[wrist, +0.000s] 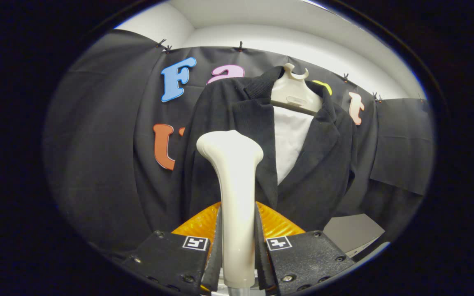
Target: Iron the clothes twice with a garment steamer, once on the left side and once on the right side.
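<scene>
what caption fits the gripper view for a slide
Hand-held gripper shut on the white garment steamer, its head raised before the black jacket on a hanger.

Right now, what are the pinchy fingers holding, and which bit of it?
The gripper is shut on the white garment steamer, both fingers pressing its slim handle from either side. Its wider head points up toward the black jacket on the hanger.
</scene>
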The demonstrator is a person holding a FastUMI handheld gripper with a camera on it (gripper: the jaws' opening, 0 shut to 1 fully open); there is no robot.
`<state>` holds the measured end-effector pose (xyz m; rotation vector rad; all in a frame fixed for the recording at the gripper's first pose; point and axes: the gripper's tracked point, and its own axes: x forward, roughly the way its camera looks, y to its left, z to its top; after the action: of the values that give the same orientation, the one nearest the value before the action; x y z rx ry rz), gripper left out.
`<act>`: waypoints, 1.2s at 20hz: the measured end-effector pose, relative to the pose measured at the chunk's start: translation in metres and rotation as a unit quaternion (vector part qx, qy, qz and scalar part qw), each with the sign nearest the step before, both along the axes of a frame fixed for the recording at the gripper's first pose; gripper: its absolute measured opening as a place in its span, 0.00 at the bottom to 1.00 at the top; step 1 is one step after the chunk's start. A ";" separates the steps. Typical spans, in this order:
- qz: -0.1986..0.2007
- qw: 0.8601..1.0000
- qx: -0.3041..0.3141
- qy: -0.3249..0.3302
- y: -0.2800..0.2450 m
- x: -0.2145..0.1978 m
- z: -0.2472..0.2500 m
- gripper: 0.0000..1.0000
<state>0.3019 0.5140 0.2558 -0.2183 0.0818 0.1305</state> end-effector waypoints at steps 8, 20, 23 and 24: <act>0.000 1.000 -0.009 0.025 -0.007 -0.008 -0.042 0.38; -0.005 0.997 -0.012 0.072 -0.024 -0.011 -0.096 0.38; -0.006 0.996 -0.011 0.091 -0.025 -0.013 -0.118 0.38; -0.006 0.995 -0.014 0.094 -0.026 -0.013 -0.122 0.38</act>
<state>0.2885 0.4877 0.1335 -0.2335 0.2730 0.1385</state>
